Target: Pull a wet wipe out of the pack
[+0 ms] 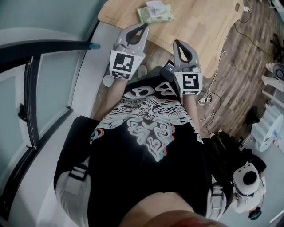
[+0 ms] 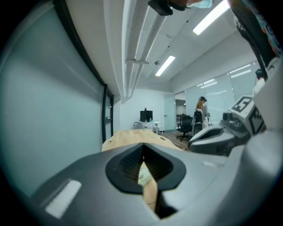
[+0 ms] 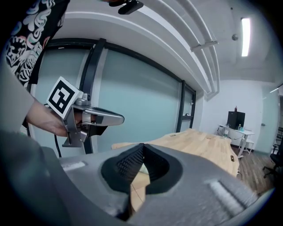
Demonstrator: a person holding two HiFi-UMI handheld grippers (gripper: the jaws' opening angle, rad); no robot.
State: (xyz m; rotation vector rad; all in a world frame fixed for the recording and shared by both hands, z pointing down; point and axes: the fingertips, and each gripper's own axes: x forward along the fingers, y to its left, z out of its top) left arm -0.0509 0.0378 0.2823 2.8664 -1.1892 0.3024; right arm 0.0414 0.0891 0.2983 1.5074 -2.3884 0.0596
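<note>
**Both grippers short of the pack, fingers closed, nothing held**

- Tabletop [image 1: 195, 31]: pale wood with a curved outline, filling the top of the head view. Its near edge runs diagonally, about under the tips of both grippers.
- Person: stands at that near edge. A black printed shirt [image 1: 151, 146] fills the lower head view.
- Left gripper [image 1: 143, 27]: fingers closed tip to tip and empty. In its own view a sliver of pale green shows through the slit below the tips, so the gripper is aimed close to the pack.
- Right gripper [image 1: 177, 43]: fingers shut together with nothing between them. It sits a little nearer the body than the left one. A pale scrap also shows through its slit, less clearly.
- Wet wipe pack [image 1: 155, 13]: pale green and lying flat on the tabletop, touching neither gripper.
  - Its long axis runs across the head view, roughly crosswise to the line the grippers point along.
  - A white patch shows at its far side. I cannot tell whether it is a flap or a wipe.

Relation that matters: the pack lies ahead of both sets of tips, slightly right of the left gripper's line and left of the right's. The left gripper is the nearer.

Judgement: no pull has begun. Both grippers have to reach forward, and whichever takes the wipe must first part its fingers. The other would probably have to pin the pack down so it does not lift.
</note>
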